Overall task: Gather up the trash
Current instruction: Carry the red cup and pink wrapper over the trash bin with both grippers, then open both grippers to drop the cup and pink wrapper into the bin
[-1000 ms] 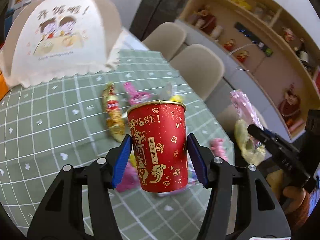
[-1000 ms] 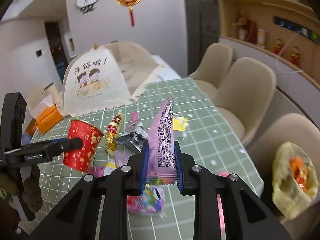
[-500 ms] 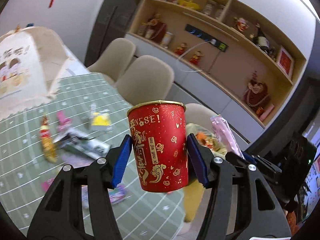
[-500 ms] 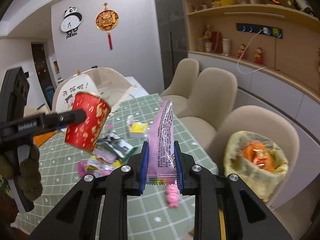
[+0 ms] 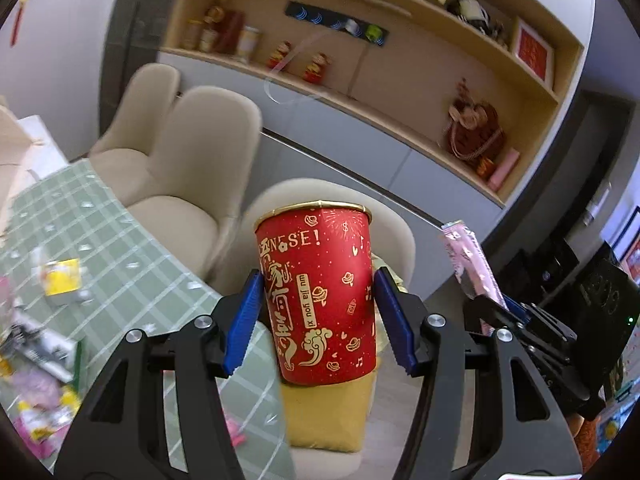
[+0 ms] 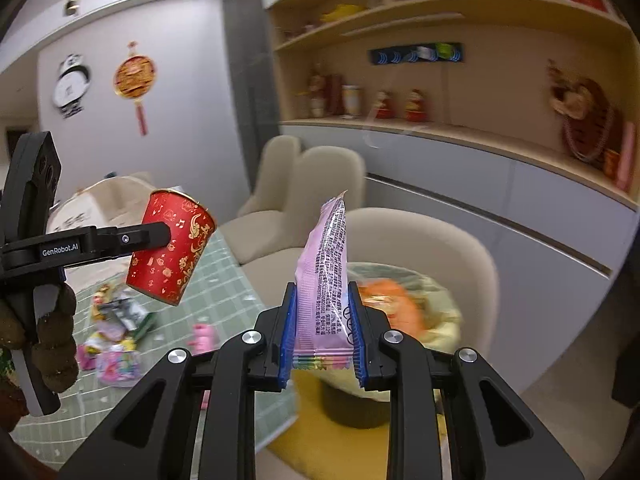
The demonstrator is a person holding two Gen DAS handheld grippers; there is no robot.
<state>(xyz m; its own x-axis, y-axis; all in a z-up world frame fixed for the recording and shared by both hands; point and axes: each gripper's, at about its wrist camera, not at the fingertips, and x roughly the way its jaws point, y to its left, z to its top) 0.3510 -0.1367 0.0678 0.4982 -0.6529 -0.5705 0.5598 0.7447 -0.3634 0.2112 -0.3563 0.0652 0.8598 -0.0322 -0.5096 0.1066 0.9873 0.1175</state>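
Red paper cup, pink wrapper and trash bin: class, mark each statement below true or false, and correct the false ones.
1. The left tongs grip the red paper cup. True.
2. The right tongs are empty. False: they pinch a pink wrapper.
3. The lined trash bin already holds orange rubbish. True.
4. The cup rests on the green tablecloth. False: it is held in the air.
5. Wrappers remain on the tablecloth. True.

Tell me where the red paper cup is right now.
The red paper cup is clamped in the left gripper, held in the air past the table edge, left of the trash bin.
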